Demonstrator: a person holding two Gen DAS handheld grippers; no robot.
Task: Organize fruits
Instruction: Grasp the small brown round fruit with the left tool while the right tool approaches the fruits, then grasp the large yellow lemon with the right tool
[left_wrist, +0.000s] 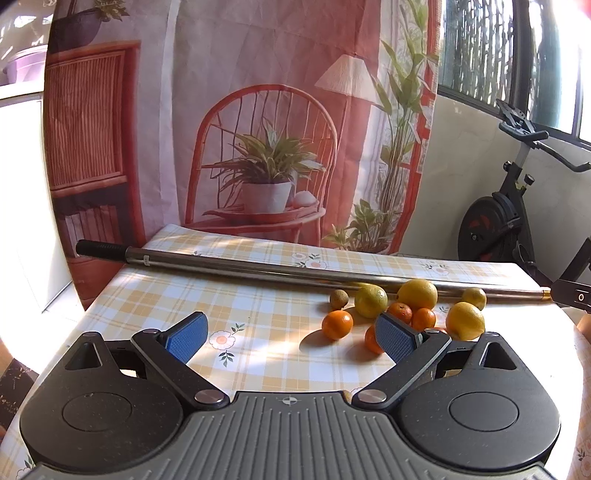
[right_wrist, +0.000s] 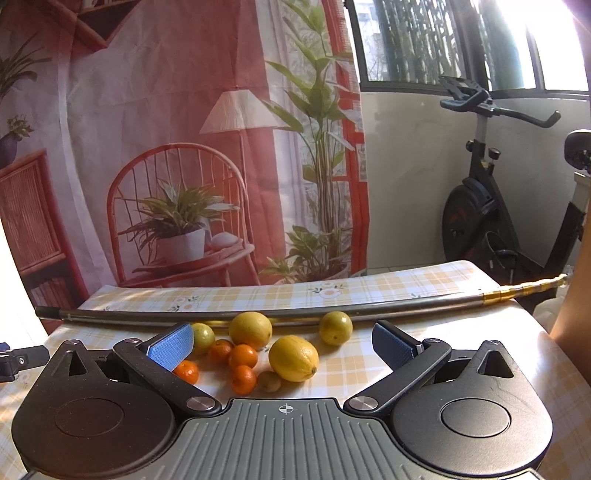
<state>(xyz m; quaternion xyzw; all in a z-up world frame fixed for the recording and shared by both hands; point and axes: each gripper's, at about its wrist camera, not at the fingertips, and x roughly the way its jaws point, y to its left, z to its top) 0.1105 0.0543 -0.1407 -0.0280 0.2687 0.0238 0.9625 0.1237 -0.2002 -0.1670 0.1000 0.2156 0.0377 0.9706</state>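
Observation:
A cluster of fruit lies on the checked tablecloth (left_wrist: 258, 295). Several small tangerines (left_wrist: 337, 324) sit among lemons (left_wrist: 464, 320) and one small brown fruit (left_wrist: 338, 299). My left gripper (left_wrist: 291, 334) is open over the cloth, left of the cluster; its right pad (left_wrist: 394, 336) hides part of a tangerine. In the right wrist view the same fruit lies just ahead: a large lemon (right_wrist: 293, 358), tangerines (right_wrist: 243, 356) and a small brown-green fruit (right_wrist: 269, 381). My right gripper (right_wrist: 282, 345) is open, with the lemon between its spread fingers but untouched.
A long metal pole (left_wrist: 258, 267) with a black grip lies across the table behind the fruit (right_wrist: 332, 314). A printed curtain hangs behind the table. An exercise bike (right_wrist: 491, 221) stands at the right by the window. The other gripper's tip (left_wrist: 572, 295) shows at the right edge.

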